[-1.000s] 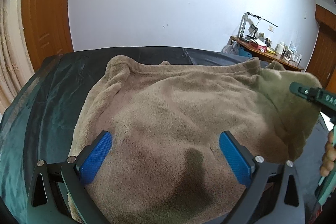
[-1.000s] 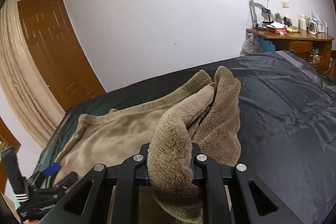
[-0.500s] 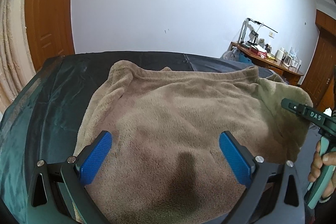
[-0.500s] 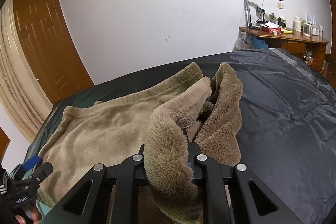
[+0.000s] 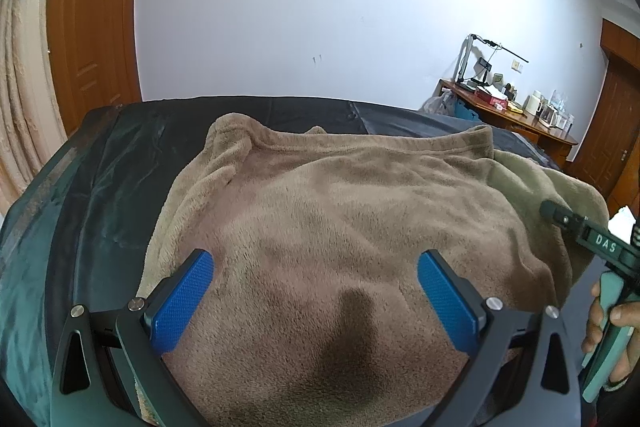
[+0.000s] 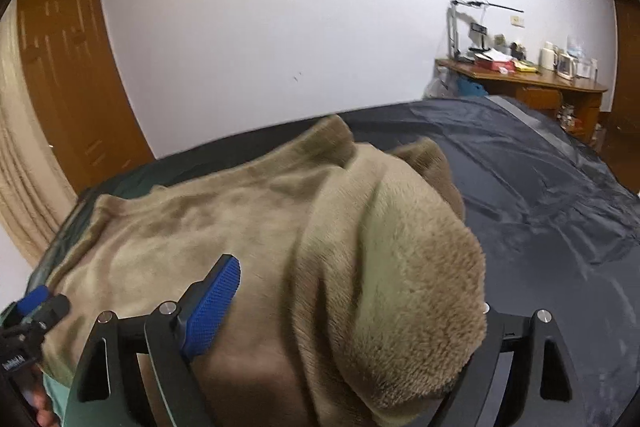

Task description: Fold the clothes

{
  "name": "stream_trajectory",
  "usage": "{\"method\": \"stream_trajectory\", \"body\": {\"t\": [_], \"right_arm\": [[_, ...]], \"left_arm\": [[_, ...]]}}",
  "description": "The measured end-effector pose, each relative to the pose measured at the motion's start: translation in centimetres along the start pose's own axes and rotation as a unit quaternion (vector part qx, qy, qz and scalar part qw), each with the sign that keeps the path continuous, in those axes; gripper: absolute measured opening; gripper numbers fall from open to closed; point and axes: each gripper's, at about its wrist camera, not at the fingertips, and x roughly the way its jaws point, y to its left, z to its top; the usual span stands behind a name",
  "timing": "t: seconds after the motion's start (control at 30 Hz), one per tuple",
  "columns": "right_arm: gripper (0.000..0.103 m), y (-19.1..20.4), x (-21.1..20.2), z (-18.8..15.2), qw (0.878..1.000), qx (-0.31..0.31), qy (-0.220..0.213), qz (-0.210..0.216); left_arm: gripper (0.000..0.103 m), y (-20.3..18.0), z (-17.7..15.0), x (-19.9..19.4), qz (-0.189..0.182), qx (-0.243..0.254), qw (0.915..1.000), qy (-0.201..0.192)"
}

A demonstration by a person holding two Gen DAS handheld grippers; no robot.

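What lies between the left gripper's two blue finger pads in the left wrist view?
Only the tan fleece garment fills the gap of the open left gripper; nothing else lies there, as the left wrist view shows.

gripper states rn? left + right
Left gripper: open, empty, over the tan fleece garment.
Right gripper: open, fleece fold draped across it, hiding one finger.

A dark sheet (image 6: 560, 195) covers the bed. At the far right a wooden desk (image 6: 532, 83) stands against the white wall (image 5: 320, 7), with a lamp (image 6: 468, 7) and kettles (image 6: 550, 55) on it. A brown door (image 6: 76, 67) is at the far left.
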Motion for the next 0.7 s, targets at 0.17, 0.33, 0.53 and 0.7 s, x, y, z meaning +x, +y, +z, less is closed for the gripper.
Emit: {"method": "stream_trajectory", "body": {"t": [0.17, 0.33, 0.53, 0.7], "right_arm": [[0.089, -3.4, 0.6, -0.9, 0.998, 0.063, 0.025, 0.001], [0.089, -5.4, 0.3, -1.9, 0.993, 0.104, 0.031, 0.037], [0.089, -6.8, -1.3, -3.1, 0.984, 0.156, 0.030, 0.075], [0.089, -8.0, -2.2, -4.2, 0.979, 0.188, 0.029, 0.067]], "left_arm": [[0.102, -0.1, -0.1, 0.4, 0.000, 0.003, 1.0000, 0.006], [0.102, -0.1, -0.3, 0.9, 0.001, 0.005, 0.9999, 0.013], [0.102, 0.1, -0.3, 1.3, 0.001, 0.004, 0.9998, 0.018], [0.102, 0.2, -0.3, 1.5, 0.001, 0.004, 0.9998, 0.021]]}}
